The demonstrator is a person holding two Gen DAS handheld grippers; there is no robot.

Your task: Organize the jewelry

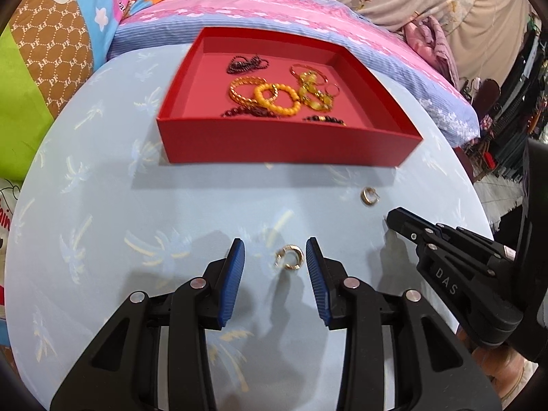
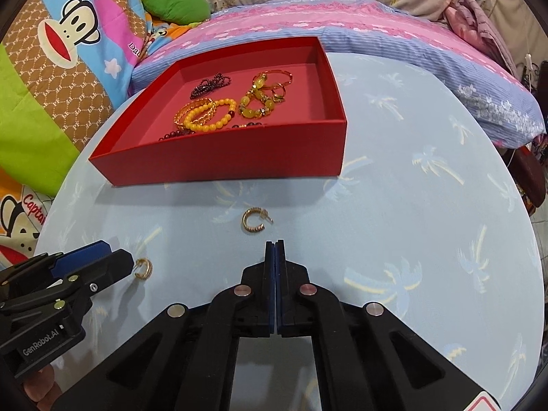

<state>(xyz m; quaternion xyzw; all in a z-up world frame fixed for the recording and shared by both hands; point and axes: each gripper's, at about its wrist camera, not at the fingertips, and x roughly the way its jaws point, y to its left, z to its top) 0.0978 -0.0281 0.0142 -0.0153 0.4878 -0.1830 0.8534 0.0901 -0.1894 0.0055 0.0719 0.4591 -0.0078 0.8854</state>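
Observation:
A red tray (image 1: 284, 144) (image 2: 239, 157) on the round table holds several bracelets, bangles and bead strings (image 1: 277, 97) (image 2: 222, 109). Two small gold hoop earrings lie loose on the cloth. One earring (image 1: 290, 257) (image 2: 144, 268) lies between the blue pads of my left gripper (image 1: 275, 257) (image 2: 113, 257), which is open around it without touching. The other earring (image 1: 369, 195) (image 2: 255, 220) lies just ahead of my right gripper (image 2: 275, 245) (image 1: 392, 217), which is shut and empty.
The round table (image 2: 411, 205) is covered with a light blue palm-print cloth. A bed with a pink and blue striped cover (image 2: 342, 24) and cartoon pillows (image 2: 68, 51) surrounds the far and left sides. Clutter stands off the table's right edge (image 1: 507, 130).

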